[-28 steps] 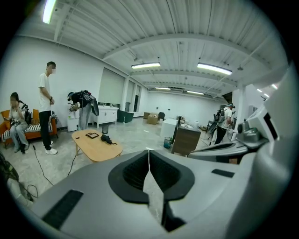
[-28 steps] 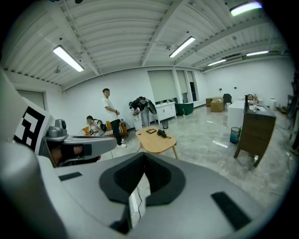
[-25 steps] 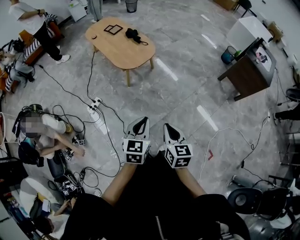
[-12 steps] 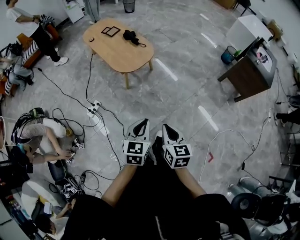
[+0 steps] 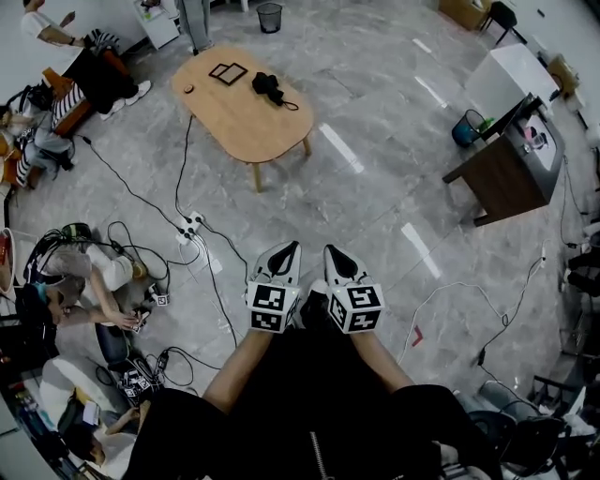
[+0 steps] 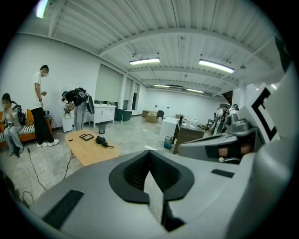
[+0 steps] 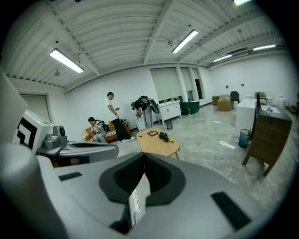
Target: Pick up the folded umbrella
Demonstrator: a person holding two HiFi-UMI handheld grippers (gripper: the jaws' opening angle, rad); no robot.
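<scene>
Fingers (image 6: 84,191) on the left gripper (image 5: 289,251) and right gripper (image 5: 332,255) are pressed together, holding nothing. Well ahead across the floor (image 5: 375,197), the black folded umbrella (image 5: 267,87) lies on an oval wooden bench (image 5: 234,117). Approach and grasp both remain, judging by this.

An oval wooden desk (image 5: 246,103) carries a flat black frame (image 5: 228,71). Beyond the desk's far end stands a wastebasket (image 5: 269,16). A power strip (image 5: 190,225) lies on the floor near the desk, and a blue bin (image 5: 466,129) stands well to its right.
</scene>
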